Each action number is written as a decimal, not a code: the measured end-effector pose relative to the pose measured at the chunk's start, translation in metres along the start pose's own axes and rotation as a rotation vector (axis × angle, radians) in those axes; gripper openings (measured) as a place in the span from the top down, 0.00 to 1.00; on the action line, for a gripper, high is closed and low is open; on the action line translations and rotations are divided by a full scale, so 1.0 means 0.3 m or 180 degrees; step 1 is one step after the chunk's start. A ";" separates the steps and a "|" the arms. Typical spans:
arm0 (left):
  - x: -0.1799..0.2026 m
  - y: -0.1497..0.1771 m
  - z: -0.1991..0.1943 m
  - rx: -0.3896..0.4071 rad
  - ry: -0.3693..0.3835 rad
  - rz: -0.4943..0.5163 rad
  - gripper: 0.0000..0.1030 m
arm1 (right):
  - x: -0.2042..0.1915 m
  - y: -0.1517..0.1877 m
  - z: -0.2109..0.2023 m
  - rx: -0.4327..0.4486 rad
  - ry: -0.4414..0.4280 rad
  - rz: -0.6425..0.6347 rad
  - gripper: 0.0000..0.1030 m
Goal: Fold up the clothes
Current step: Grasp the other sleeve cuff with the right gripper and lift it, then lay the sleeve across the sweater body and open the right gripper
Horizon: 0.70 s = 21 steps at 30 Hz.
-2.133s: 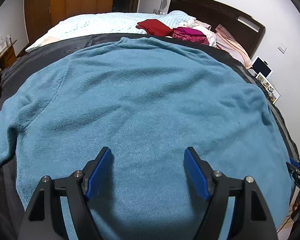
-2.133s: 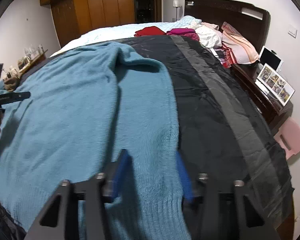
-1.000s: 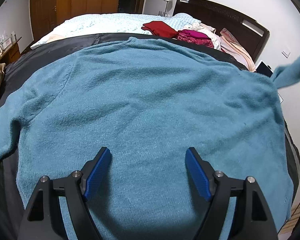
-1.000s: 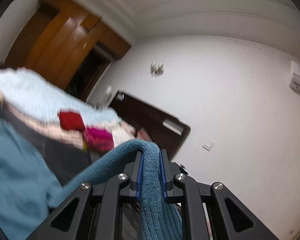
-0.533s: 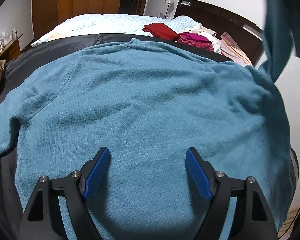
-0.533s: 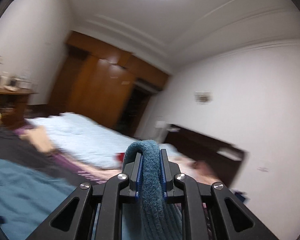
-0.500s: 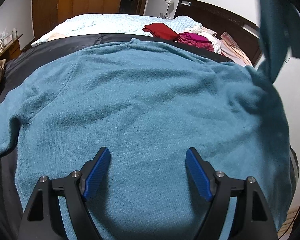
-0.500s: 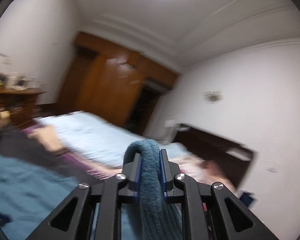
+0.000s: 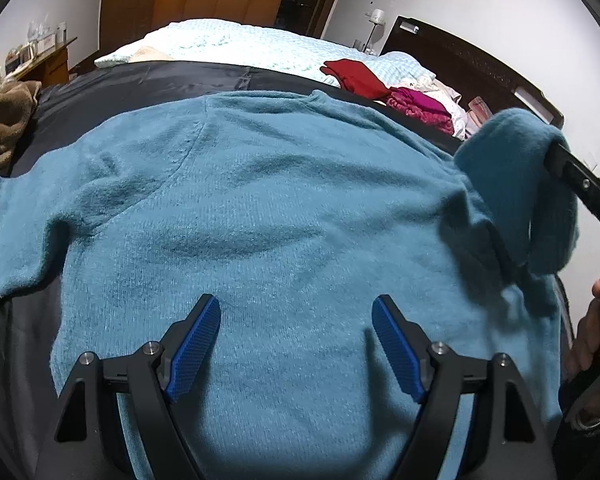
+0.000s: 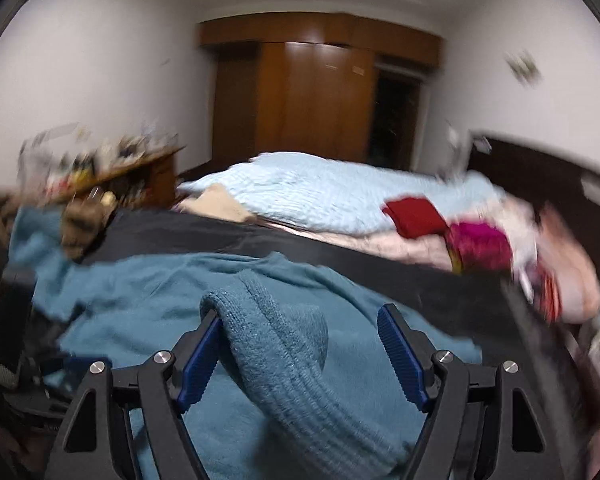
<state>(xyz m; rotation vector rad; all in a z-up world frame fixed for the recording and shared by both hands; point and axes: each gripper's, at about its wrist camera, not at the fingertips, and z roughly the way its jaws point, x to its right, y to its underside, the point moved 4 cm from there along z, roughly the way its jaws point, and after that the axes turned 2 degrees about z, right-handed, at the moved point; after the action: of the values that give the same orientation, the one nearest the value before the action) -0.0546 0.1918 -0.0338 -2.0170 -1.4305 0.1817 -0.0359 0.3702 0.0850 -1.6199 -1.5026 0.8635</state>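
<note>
Teal sweater (image 9: pixel 260 208) lies spread flat on the dark sheet (image 9: pixel 148 80) covering the near part of the bed (image 9: pixel 252 46), neckline toward the far side. One sleeve (image 9: pixel 16 236) trails off at the left of the left wrist view.

Left claw (image 9: pixel 296 344): I see its jaws standing wide, blue pads (image 9: pixel 196 344) poised over the lower body of the sweater with nothing between them. I cannot tell whether the tips touch the knit.

Right claw (image 10: pixel 300 350): jaws have just been opening. They now stand wide apart. The other sleeve's ribbed cuff (image 10: pixel 272 344) is draped between them, leaning against the left pad (image 10: pixel 198 360) and clear of the right pad, so it is no longer pinched. From the left wrist view, this sleeve (image 9: pixel 516 184) hangs bunched over the black finger of the right claw (image 9: pixel 588 188), above the sweater's right shoulder area. A hand (image 9: pixel 596 344) shows at the right edge.

Right wrist view is motion-blurred; fine detail unreadable.

Beyond the sweater: red garment (image 9: pixel 356 76) and magenta garment (image 9: pixel 420 106) folded on the light blue bedspread near the dark headboard (image 9: pixel 472 60). Brown cloth (image 9: pixel 4 116) at the left edge of the bed. Wooden wardrobe (image 10: pixel 316 100) against the far wall.
</note>
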 end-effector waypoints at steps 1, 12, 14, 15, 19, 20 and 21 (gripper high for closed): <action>0.003 0.001 0.002 0.0008 -0.0022 0.0024 0.21 | 0.038 0.013 0.002 -0.0032 -0.0021 0.0200 0.25; -0.017 -0.007 0.002 0.0025 -0.0013 -0.0022 0.21 | -0.354 0.248 -0.119 -0.0466 -0.0019 -0.2194 0.24; -0.016 -0.006 0.002 0.0020 -0.0019 -0.0024 0.21 | -0.373 0.335 -0.132 -0.0572 0.0140 -0.2643 0.24; -0.015 -0.005 0.002 0.0016 -0.0025 -0.0021 0.21 | -0.382 0.379 -0.139 -0.0624 0.0220 -0.2867 0.23; -0.012 -0.004 0.002 0.0009 -0.0041 -0.0013 0.21 | -0.360 0.488 -0.214 -0.0748 0.0322 -0.3244 0.22; -0.012 -0.004 0.001 0.0007 -0.0044 -0.0010 0.21 | -0.345 0.503 -0.241 -0.0775 0.0292 -0.3221 0.22; -0.011 -0.003 0.002 0.0009 -0.0050 -0.0006 0.21 | -0.329 0.497 -0.269 -0.0790 0.0179 -0.3082 0.22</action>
<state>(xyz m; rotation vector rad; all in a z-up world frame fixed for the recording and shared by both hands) -0.0569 0.1892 -0.0346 -2.0162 -1.4410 0.1992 0.0991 0.2611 -0.0067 -0.8410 -2.0967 0.0872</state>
